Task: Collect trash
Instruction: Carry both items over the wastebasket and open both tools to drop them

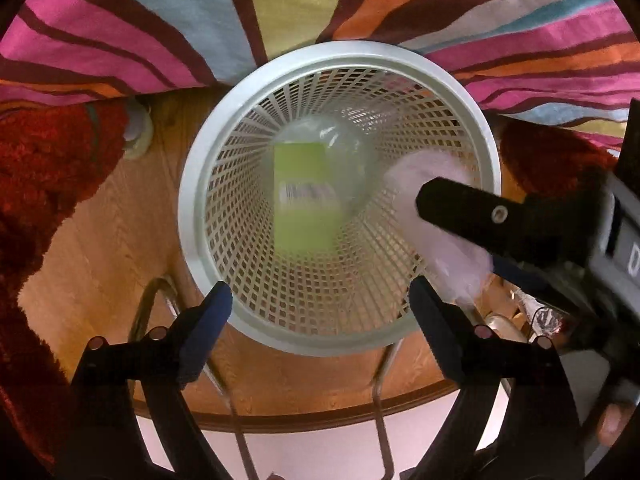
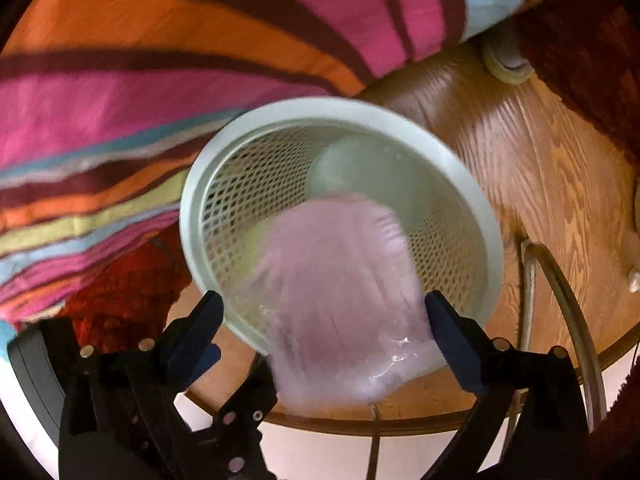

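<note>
Points the left gripper [image 1: 320, 286] steeply down over the mouth of the white mesh basket [image 1: 188, 208], with its fingers apart and nothing between them. Aims along the basket's axis, presumably so that whatever is let go lands inside rather than on the rim. Shows a clear bottle with a green label [image 1: 304, 196] deep in the basket, smeared by blur, so probably dropping or just settling toward the bottom.

Brings the right gripper [image 2: 324, 300] in over the near side of the rim, fingers spread wide. Leaves a crumpled pink plastic bag [image 2: 336, 288] in the gap, blurred and loose, apparently not pinched by either pad (hard to say whether it brushes the right-hand finger). Puts the bag half across the rim, its upper part inside and its lower, glossy end outside; could therefore catch on the edge or slide down the outside wall.

Stands the basket on the wooden floor [image 1: 104, 240], hard against the hanging edge of a striped cloth [image 1: 160, 40] and between patches of a red shaggy rug [image 1: 48, 168], close enough for both hands to reach at once. Passes a bent metal frame [image 1: 380, 400] along the floor just beside the basket's near side.

Reads as the release step of the collecting.
</note>
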The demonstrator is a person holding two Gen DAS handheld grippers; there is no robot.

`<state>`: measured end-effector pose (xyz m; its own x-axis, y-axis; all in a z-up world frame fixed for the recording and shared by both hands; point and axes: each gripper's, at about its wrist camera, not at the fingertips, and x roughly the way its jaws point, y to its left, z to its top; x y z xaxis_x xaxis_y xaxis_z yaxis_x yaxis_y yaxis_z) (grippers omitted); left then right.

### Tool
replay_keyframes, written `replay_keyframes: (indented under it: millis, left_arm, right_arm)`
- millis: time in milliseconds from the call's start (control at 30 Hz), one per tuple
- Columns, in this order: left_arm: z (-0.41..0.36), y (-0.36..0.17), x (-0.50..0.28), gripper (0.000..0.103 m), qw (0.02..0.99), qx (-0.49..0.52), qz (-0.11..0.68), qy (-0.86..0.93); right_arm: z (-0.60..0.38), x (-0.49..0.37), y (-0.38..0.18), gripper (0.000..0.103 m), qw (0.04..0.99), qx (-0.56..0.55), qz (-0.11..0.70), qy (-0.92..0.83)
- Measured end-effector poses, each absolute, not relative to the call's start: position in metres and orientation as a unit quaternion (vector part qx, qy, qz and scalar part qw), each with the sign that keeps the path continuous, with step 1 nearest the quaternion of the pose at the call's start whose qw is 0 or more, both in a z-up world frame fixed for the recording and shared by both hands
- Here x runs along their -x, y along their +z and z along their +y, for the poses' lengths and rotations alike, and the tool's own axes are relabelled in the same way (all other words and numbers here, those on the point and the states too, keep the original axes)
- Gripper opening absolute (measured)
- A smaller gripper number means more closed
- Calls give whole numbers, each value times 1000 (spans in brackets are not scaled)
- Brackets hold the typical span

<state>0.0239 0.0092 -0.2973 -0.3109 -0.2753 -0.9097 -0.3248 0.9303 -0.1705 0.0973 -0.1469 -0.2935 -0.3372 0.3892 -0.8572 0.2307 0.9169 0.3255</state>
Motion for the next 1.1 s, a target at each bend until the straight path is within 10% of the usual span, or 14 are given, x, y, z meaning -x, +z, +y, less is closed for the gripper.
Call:
replay_keyframes:
  millis: [733,1100]
  left_arm:
    - [28,-292,-21,88,559,232,794,45]
    - [44,-213,-16,88,653,264,709,25]
  right_arm:
    - [-142,-89,-275,96,556,-180,805,104]
    - [-134,-89,-158,96,706,-154,658,209]
